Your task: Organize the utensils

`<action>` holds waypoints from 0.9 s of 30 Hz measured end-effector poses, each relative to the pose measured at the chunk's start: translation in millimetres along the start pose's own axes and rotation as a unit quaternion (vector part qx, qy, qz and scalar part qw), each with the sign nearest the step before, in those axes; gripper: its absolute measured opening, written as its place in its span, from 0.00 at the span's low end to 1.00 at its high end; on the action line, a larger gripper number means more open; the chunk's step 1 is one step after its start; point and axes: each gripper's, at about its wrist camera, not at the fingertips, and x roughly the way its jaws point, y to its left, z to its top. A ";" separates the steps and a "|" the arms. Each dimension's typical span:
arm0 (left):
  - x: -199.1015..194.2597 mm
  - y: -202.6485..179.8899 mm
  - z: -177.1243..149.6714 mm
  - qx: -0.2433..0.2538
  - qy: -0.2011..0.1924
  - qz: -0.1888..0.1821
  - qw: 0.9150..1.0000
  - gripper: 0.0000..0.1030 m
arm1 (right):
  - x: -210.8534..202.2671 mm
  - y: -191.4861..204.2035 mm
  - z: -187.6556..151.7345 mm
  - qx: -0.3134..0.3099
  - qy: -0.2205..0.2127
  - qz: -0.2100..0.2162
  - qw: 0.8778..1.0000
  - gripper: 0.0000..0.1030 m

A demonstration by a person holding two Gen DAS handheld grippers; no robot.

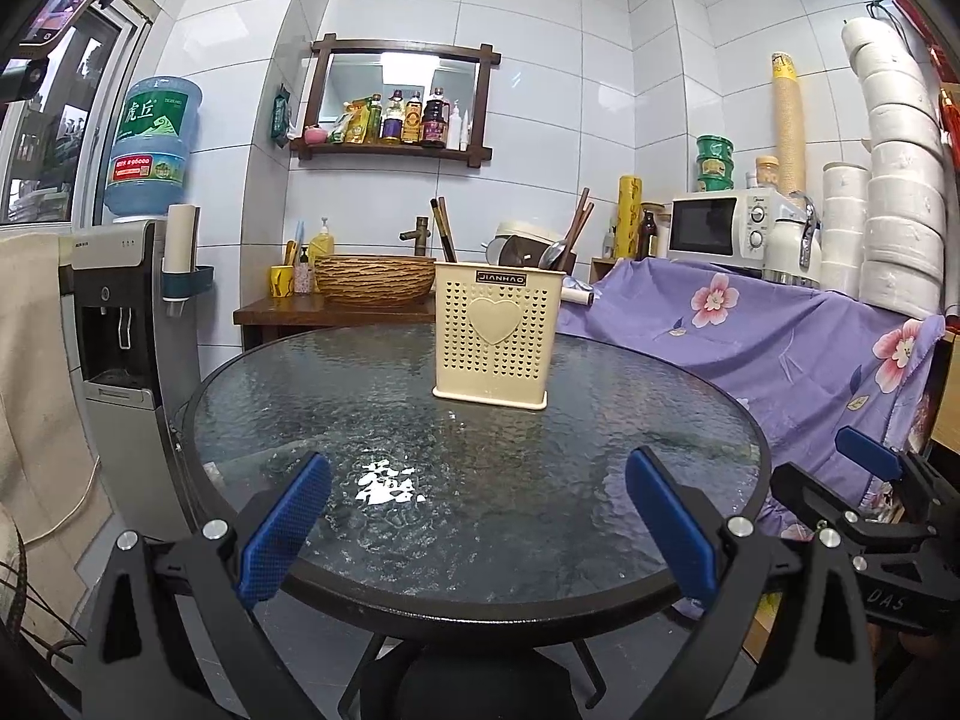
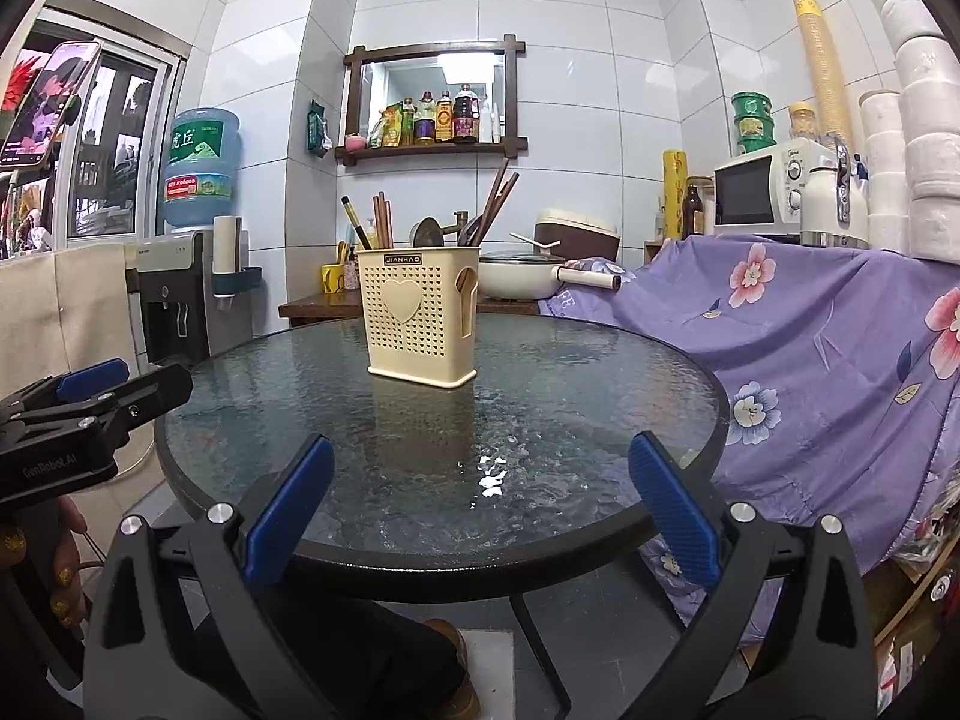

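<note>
Chopsticks (image 2: 381,221) and spoons stood in the cream holder (image 1: 495,336) on my glass table (image 1: 372,420); both grippers, left (image 1: 477,531) and right (image 2: 480,516), gaped wide, empty.

Left gripper (image 1: 477,531): black frame, blue textured pads, silver screws.
Right gripper (image 2: 480,519): same build.
Hand (image 2: 63,564): gold-glitter nails.

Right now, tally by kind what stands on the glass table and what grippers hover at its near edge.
Utensil holder: 1
Grippers: 2, the left gripper and the right gripper, both open
Total: 3
</note>
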 end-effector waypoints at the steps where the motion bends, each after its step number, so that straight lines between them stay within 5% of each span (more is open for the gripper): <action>1: 0.3 -0.6 -0.1 0.000 0.000 0.000 1.000 0.94 | -0.3 0.3 -0.1 0.000 0.000 0.000 1.000 0.94; 27: -6.1 2.4 2.1 -0.004 -0.010 -0.006 1.000 0.94 | -0.5 1.8 0.2 -0.002 0.000 -0.004 1.000 0.94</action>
